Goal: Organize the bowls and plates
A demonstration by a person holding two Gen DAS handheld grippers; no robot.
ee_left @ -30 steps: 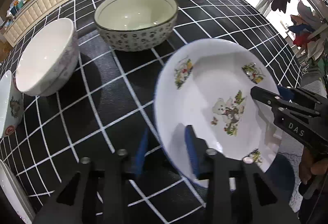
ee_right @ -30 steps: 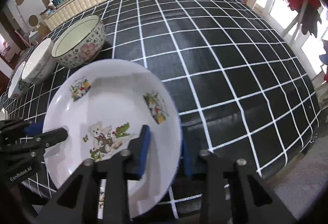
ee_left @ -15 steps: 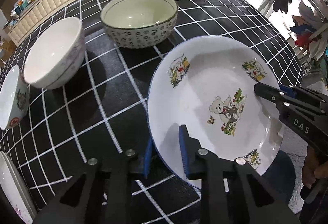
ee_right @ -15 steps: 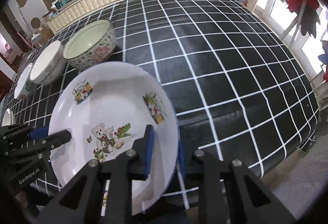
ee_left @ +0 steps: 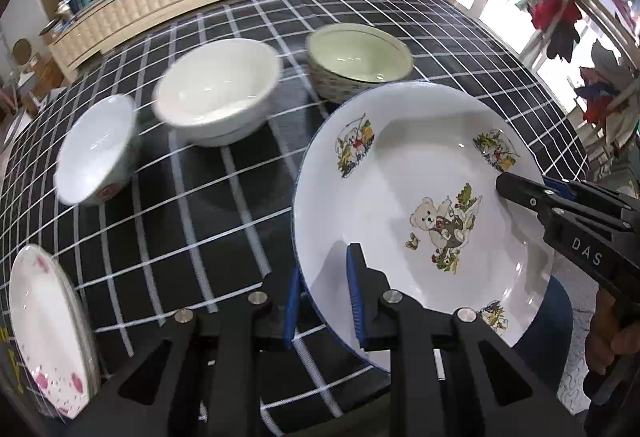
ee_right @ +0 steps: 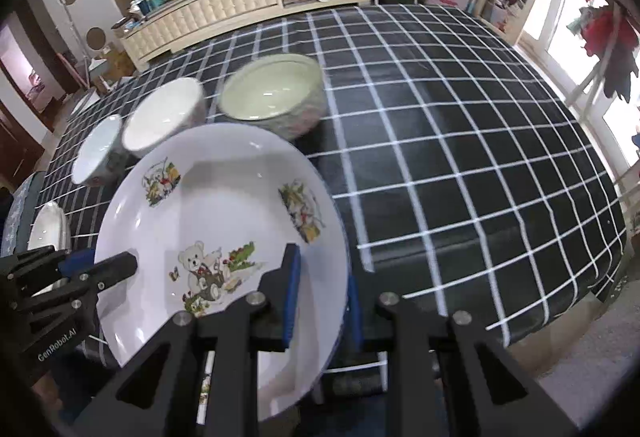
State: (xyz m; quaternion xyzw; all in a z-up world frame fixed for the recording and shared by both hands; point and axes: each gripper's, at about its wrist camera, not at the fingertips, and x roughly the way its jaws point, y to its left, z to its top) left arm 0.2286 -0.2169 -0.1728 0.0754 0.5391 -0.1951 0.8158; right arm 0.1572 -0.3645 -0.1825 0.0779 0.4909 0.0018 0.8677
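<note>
So the bear plate is up off the desk now; a second ago it sat low over the checked cloth. Both tools have just been closing: the left tool and the right tool each pinch the rim between their blue pads. More of the row shows too: the small bowl and pink-flowered plate are fully in view.

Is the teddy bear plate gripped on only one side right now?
No: the left hand-held gripper clamps one edge of the teddy bear plate, and the right hand-held gripper clamps the opposite edge.
</note>
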